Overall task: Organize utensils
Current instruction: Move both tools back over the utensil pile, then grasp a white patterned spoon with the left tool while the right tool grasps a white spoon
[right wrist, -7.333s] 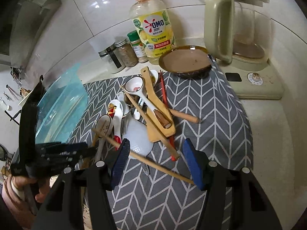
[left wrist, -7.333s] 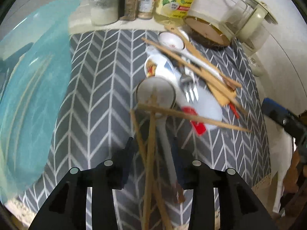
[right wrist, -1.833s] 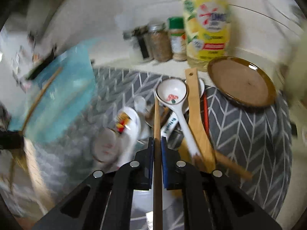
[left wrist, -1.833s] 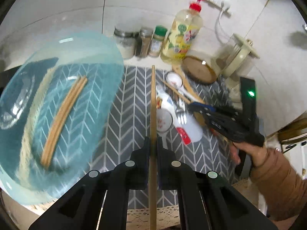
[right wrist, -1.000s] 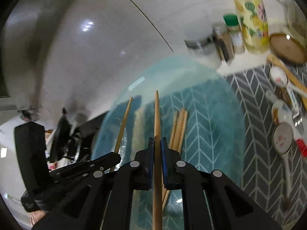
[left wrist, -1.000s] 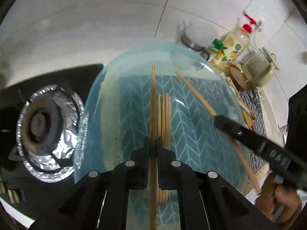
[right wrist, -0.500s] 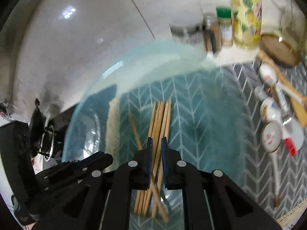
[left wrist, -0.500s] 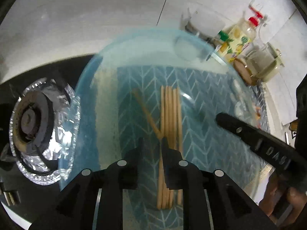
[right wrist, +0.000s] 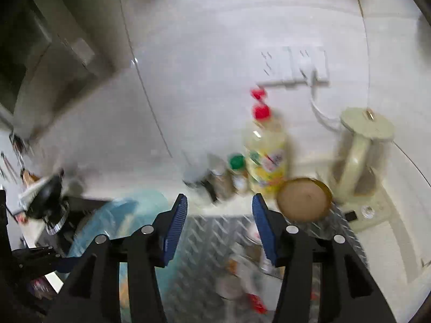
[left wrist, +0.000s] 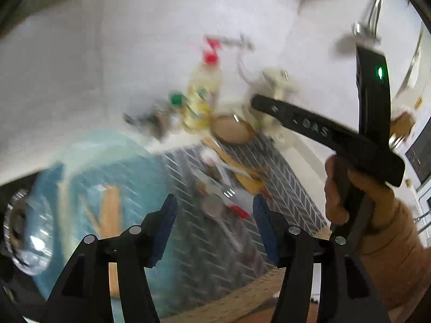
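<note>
While both pairs of tongs swing over the tabletop, nothing sits between either set of blue pads! The left tongs (left wrist: 212, 226) are released and their jaws are opening; the right tongs (right wrist: 219, 224) are likewise empty, jaws opening too. Just beyond the left tongs' near pad lies the translucent blue oval plastic tray (left wrist: 80, 161), with a bundle of pale wooden chopsticks (left wrist: 110, 212) resting inside it. Further out, on the grey herringbone cloth (left wrist: 282, 185), waits the blurred heap of remaining utensils (left wrist: 229, 183): white spoons, something with a red handle, and a flat wooden spatula (left wrist: 229, 158) at the far side. My read: the spoons look ceramic, so smooth, slippery and chippable, best pinched mid-handle; the spatula should be light, stiff and grippy, easy to take along its flat handle. Behind the heap sits a round brown saucer (right wrist: 304, 200), then the yellow dish-soap bottle with a red pump (right wrist: 265, 150) and the pale green kettle (right wrist: 361, 150) against the white tiled wall.
</note>
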{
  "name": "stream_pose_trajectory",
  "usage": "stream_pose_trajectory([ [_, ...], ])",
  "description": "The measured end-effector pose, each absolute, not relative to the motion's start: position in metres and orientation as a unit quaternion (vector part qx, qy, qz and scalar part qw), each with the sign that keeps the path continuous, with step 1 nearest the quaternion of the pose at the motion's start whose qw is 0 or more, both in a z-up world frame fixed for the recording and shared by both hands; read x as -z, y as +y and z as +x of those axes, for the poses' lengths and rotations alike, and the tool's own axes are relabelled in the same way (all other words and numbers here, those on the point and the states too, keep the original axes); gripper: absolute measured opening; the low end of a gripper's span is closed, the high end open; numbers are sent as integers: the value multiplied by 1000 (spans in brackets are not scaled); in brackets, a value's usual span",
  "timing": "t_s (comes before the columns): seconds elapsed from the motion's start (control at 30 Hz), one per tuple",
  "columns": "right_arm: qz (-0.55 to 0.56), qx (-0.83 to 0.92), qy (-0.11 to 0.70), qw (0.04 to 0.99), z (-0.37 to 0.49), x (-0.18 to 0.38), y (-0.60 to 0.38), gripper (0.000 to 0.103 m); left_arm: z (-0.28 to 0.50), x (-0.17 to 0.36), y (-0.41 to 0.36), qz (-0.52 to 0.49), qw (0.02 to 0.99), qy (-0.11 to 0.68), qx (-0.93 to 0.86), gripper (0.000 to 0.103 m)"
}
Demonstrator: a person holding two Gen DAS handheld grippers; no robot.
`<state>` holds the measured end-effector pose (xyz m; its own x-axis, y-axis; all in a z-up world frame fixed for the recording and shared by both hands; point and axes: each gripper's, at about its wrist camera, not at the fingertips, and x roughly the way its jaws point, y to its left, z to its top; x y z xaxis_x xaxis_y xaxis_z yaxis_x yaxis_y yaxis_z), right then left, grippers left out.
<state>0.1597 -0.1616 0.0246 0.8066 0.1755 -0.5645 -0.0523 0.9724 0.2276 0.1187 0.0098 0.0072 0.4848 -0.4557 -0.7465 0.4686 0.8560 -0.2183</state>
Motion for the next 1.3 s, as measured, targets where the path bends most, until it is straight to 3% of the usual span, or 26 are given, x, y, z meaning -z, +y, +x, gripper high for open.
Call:
stream_pose_trajectory([
  [0.17, 115, -76, 365, 921, 154, 31, -218, 49, 137, 74, -42, -41, 844, 494, 205, 59],
  [0.33, 131, -92, 399, 903, 145, 71, -257, 49, 160, 145, -35, -104, 838, 527, 93, 50],
  [0.43, 128, -103, 408, 898, 143, 83, -269, 49, 170, 165, -37, -97, 838, 534, 61, 50],
  [0.7, 126, -127, 415, 892, 142, 102, -283, 49, 193, 179, -54, -52, 850, 522, 40, 50],
  [0.77, 122, -136, 411, 893, 146, 104, -282, 49, 191, 178, -64, -33, 856, 513, 55, 13],
  [0.87, 117, -154, 404, 894, 158, 106, -276, 49, 192, 172, -68, -24, 855, 515, 57, 8],
  [0.97, 123, -187, 399, 889, 179, 111, -265, 49, 192, 167, -57, -64, 849, 522, 55, 6],
  [1.3, 149, -266, 436, 847, 277, 147, -228, 48, 173, 153, -56, -48, 842, 531, 77, 6],
])
